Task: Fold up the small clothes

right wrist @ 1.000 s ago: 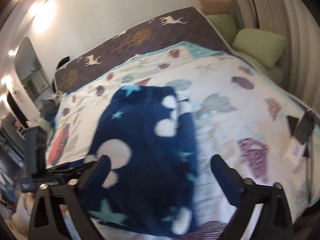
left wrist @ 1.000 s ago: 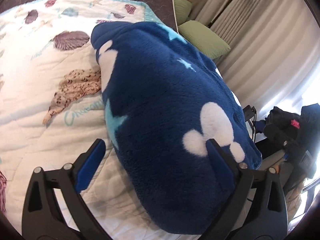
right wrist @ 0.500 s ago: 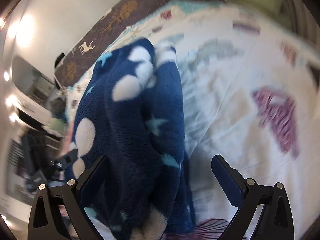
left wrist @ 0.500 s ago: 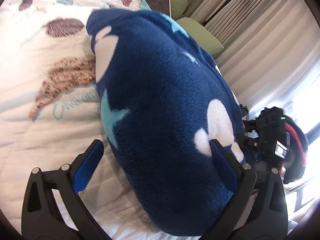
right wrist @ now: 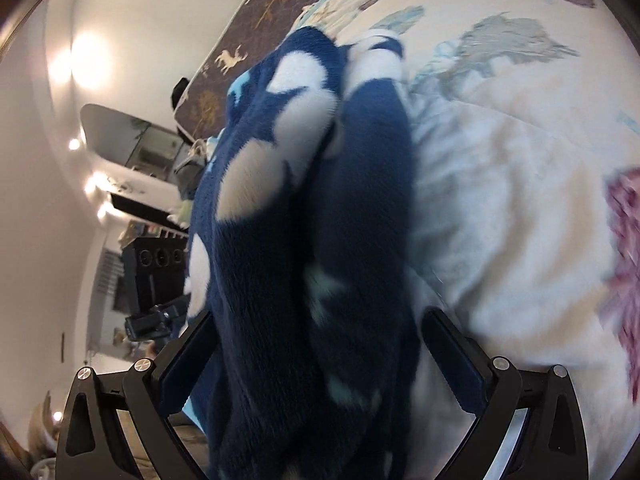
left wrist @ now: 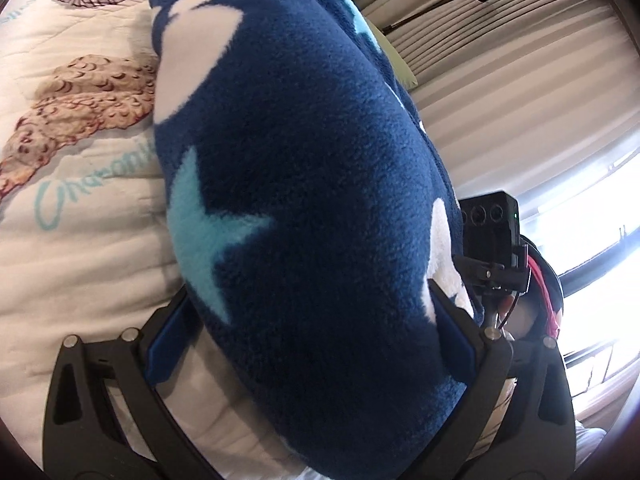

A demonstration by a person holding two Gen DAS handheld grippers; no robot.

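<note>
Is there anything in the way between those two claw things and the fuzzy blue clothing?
Nothing visible. The blue fleece garment already bulges between the wide-apart jaws of the left gripper and of the right gripper, lying on the seashell quilt.

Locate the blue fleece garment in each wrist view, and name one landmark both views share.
Left wrist: the blue fleece garment fills the centre, between the left gripper fingers.
Right wrist: it runs down the centre-left, between the right gripper fingers.
Shared landmark: the white seashell-print quilt beneath it.
</note>
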